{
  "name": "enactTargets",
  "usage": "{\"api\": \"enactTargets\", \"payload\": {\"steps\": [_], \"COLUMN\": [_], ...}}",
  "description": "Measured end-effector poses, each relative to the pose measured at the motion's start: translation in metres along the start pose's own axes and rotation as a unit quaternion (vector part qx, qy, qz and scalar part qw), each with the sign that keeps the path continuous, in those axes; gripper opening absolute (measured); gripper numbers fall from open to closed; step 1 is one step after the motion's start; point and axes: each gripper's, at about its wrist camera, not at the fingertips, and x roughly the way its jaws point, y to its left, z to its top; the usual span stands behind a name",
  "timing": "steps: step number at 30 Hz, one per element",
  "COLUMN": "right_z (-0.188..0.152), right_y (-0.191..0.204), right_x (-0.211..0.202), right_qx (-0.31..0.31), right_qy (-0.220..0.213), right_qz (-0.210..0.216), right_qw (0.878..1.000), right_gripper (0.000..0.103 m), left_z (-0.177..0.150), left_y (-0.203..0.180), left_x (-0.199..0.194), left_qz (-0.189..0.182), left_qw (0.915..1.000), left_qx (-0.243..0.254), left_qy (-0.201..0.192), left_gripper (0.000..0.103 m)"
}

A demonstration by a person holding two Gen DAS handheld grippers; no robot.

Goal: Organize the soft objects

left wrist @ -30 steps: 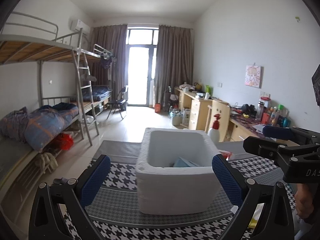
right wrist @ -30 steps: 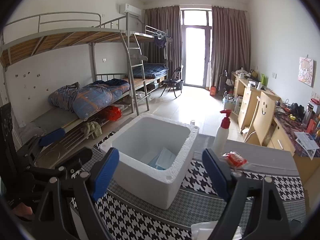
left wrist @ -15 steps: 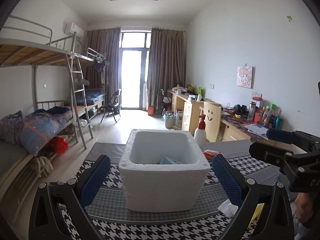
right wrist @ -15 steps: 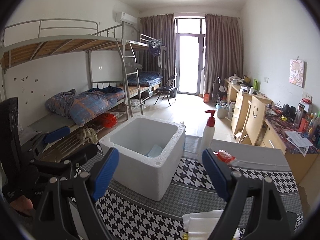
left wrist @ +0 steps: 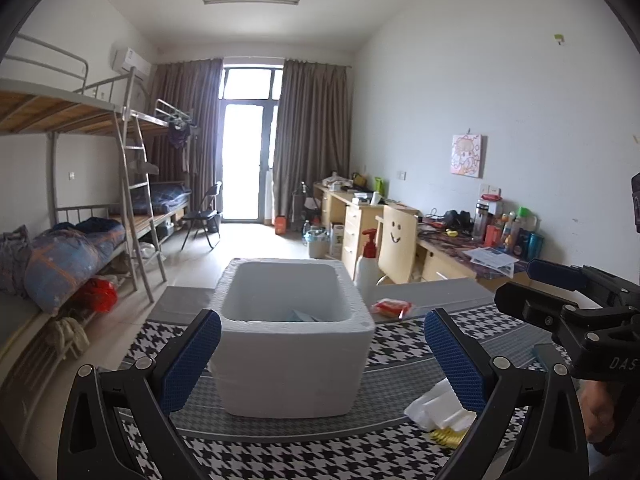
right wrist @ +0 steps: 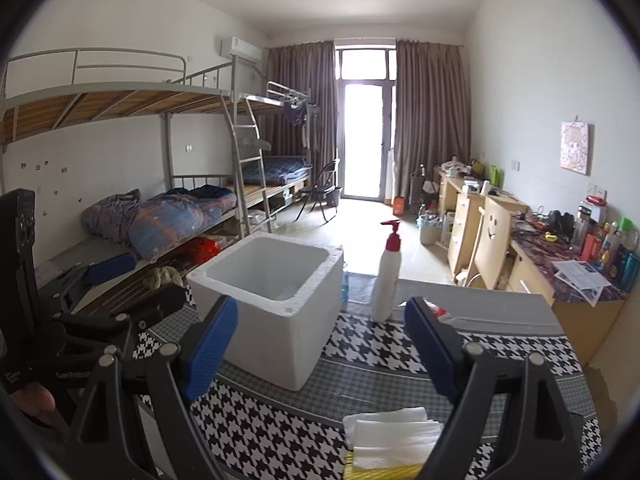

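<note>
- The cloths (right wrist: 394, 432) lie folded in a white stack on a yellow pad (right wrist: 380, 470) at the near edge of the table (right wrist: 280, 432), just below my right gripper (right wrist: 320, 348) — the next soft thing to sort, I judge.
- The box (right wrist: 276, 336), white foam, stands beyond them toward the middle of the table; something pale blue (left wrist: 304, 316) already lies at its bottom.
- My right gripper hangs over the cloth with its jaws spread wide and nothing between them.
- My left gripper (left wrist: 320, 356) is likewise spread and empty, and frames the box from the front.
- A pump bottle (right wrist: 387, 276) stands upright just right of the box, with a small red packet (left wrist: 391, 307) beside it.
- Risk one: the stack is loose — if I pinch only the top layer, the rest may slide off or unfold on the way up.
- Risk two: the pad may come up with the cloths if my fingers dig too low.
- Risk three: the foam box looks light, so a nudge at its rim on the way in could shove it into the bottle and tip that over.
- Risk four: my two grippers sit close together here; crossing toward the box could knock one against the other.
</note>
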Motion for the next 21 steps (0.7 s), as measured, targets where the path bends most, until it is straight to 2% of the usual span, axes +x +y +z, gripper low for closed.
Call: {"api": "enactTargets", "payload": {"steps": [21], "right_z": [-0.023], "right_y": [-0.033], "right_x": [-0.023], "right_qx": [0.034], "right_qy": [-0.008], "right_qz": [-0.040], "right_qw": [0.999], "right_gripper": [0.088], "left_z": [-0.014], "left_y": [-0.033], "left_x": [0.007], "left_qz": [-0.057], "left_qw": [0.9981], "left_qx": [0.021], "left_qy": [0.011], "left_gripper": [0.102]}}
